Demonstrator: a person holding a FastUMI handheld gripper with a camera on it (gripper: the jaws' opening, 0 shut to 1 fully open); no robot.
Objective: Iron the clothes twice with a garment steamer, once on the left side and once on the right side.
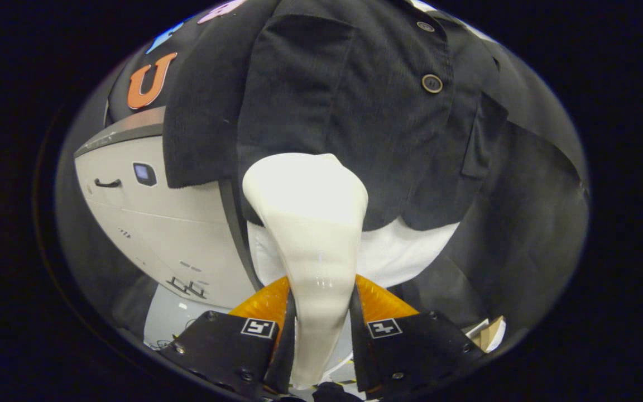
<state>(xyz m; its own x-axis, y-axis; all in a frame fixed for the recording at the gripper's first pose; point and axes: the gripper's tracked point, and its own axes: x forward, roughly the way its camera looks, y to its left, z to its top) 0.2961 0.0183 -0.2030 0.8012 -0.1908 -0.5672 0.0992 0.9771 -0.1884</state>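
A white garment steamer [310, 234] stands upright between my two fingers, and my gripper [320, 301] is shut on its narrow handle. Its wide head rests against the lower left part of a dark corduroy shirt [349, 106] that hangs just ahead of the fingers. The shirt has brown buttons [432, 83] down its front, a chest pocket above the steamer head and a second pocket to the right. A white garment [405, 251] shows below the dark hem, behind the steamer.
A white appliance body [154, 223] with a small dark window stands left of the shirt. Black cloth [522, 234] hangs to the right. A bit of cardboard [492, 332] lies low beside the right finger.
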